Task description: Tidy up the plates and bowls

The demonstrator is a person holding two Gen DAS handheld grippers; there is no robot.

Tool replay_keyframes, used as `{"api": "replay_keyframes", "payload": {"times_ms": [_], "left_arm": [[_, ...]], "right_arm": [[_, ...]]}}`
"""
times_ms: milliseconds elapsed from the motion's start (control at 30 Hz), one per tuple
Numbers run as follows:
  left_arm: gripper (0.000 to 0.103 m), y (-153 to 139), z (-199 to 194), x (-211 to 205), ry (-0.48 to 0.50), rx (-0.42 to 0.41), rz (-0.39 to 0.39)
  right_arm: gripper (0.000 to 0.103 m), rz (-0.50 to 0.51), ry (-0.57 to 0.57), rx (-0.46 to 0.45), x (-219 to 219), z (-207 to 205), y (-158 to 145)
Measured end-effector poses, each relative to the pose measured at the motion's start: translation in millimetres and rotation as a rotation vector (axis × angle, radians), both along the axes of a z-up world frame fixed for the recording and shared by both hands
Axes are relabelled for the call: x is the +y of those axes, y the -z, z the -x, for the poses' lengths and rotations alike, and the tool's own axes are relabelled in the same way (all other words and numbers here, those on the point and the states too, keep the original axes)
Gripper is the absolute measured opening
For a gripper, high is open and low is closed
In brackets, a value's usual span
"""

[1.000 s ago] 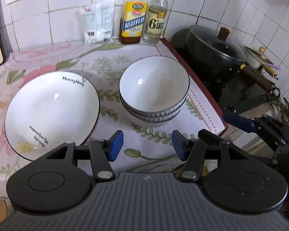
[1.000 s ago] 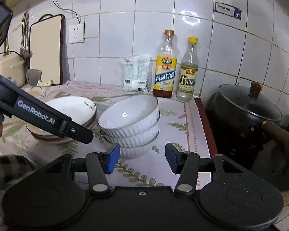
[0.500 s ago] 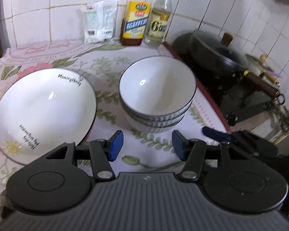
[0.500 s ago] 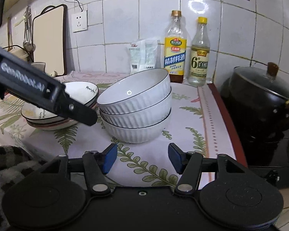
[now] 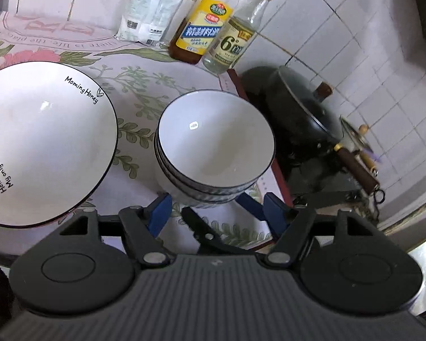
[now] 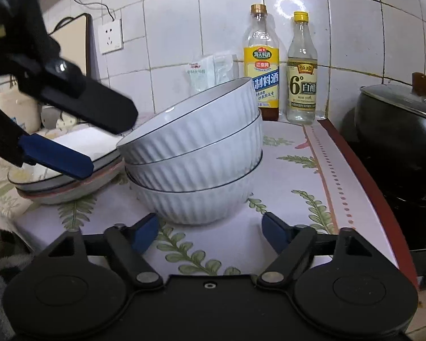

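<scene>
The step in hand looks like a two-handed lift of the stack of bowls (image 6: 196,164); done well, both pairs of jaws would come in low, one from each side, and take the bottom bowl under its flare so all three rise together, kept level, since the top bowl already sits tilted and could slide; the plates close by on the left leave little room, so the left-hand approach wants care.

The worktop (image 6: 298,176), under a leaf-printed cloth, carries everything; the stack of plates (image 5: 42,145) lies toward its left edge, wide and shallow, white with a thin dark rim and black lettering, a pinkish one lowest; the stack of bowls stands just beside it, nearer the right edge and the front, three deep, white, ribbed outside, dark-rimmed and bare within, the upper ones leaning; a dark pot (image 6: 397,125) stands beyond the right edge, and two bottles (image 6: 281,65) at the back wall.

The right gripper (image 6: 210,228) has its jaws wide, just been opening, holding nothing, the bottom bowl just ahead of the gap; the left gripper (image 5: 217,213) likewise has just been opening its jaws, which grip nothing, with the bowls before them.
</scene>
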State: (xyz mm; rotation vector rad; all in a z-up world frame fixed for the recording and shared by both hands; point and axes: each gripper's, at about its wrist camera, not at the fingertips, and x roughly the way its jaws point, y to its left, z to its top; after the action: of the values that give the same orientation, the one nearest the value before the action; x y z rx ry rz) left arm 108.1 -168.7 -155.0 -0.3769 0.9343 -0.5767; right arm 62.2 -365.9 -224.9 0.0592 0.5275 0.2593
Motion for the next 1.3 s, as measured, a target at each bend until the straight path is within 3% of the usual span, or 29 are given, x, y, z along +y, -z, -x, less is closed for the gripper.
{"api": "replay_keyframes", "payload": {"times_ms": [267, 633, 700, 767, 900, 967, 1300], "left_arm": [[0.074, 17.7, -23.1, 6.0, -0.078, 0.108, 0.053], [0.071, 34.5, -43.3, -11.8, -0.172, 0.137, 0.052], [0.067, 36.8, -45.4, -12.3, -0.193, 0.144, 0.039], [0.054, 39.9, -48.4, -10.1, -0.218, 0.161, 0.033], [0.048, 46.5, -53.9, -6.1, -0.252, 0.205, 0.044], [0.038, 49.3, -55.8, -8.8, -0.260, 0.226, 0.012], [0.037, 50.5, -56.2, -12.3, -0.255, 0.216, -0.010]], "right_arm": [[0.086, 0.013, -0.036, -0.030, 9.3, -7.2, 3.8], [0.088, 0.000, -0.044, -0.030, 15.5, -24.3, 12.0], [0.089, -0.010, -0.045, -0.031, 15.2, -25.7, 13.5], [0.090, -0.003, -0.049, -0.037, 16.5, -27.3, 14.7], [0.092, 0.005, -0.056, -0.052, 17.6, -31.7, 17.4], [0.093, 0.010, -0.055, -0.057, 18.5, -32.6, 17.9], [0.092, 0.042, -0.059, -0.031, 20.9, -32.6, 14.4]]}}
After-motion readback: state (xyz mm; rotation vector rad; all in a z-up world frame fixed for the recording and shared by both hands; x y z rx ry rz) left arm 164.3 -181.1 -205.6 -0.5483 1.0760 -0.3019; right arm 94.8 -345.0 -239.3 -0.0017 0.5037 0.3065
